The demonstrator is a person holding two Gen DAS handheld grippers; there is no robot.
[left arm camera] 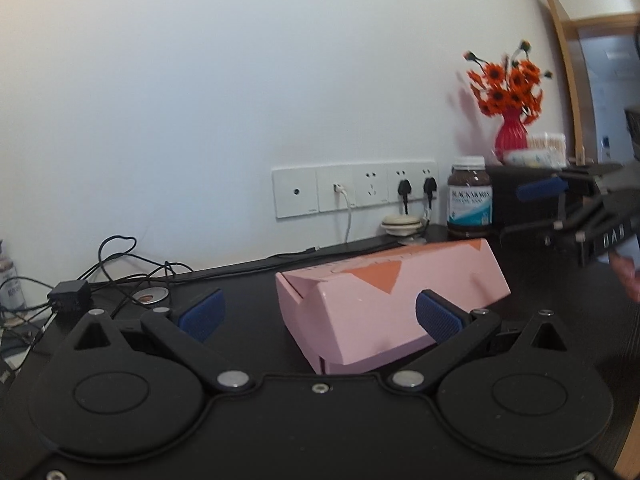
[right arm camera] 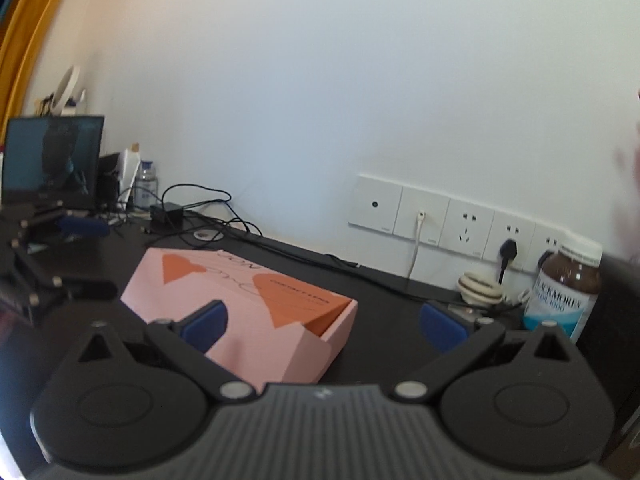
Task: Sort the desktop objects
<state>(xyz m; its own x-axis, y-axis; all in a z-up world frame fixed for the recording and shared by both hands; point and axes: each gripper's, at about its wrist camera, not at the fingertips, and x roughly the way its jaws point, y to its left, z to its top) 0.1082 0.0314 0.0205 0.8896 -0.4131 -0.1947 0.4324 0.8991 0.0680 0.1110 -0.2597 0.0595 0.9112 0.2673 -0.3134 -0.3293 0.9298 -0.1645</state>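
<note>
A pink carton with orange shapes (left arm camera: 360, 300) lies on the black desk (left arm camera: 248, 292). My left gripper (left arm camera: 320, 315) is open just above the desk, its blue pads either side of the carton's near corner and apart from it. In the right wrist view the same carton (right arm camera: 240, 292) lies flat, and my right gripper (right arm camera: 324, 324) is open over its right end, holding nothing. The right gripper's blue pad (left arm camera: 542, 189) shows at the far right of the left wrist view. The left gripper's pad (right arm camera: 84, 226) shows at the far left of the right wrist view.
A brown supplement bottle (right arm camera: 564, 296) stands by the wall sockets (right arm camera: 444, 220), next to a cream coiled object (right arm camera: 478, 286). A red vase of orange flowers (left arm camera: 510, 136) tops a black box. Loose cables with an adapter (left arm camera: 68, 294), a laptop (right arm camera: 52, 156) and a water bottle (right arm camera: 145, 184) crowd the desk's left end.
</note>
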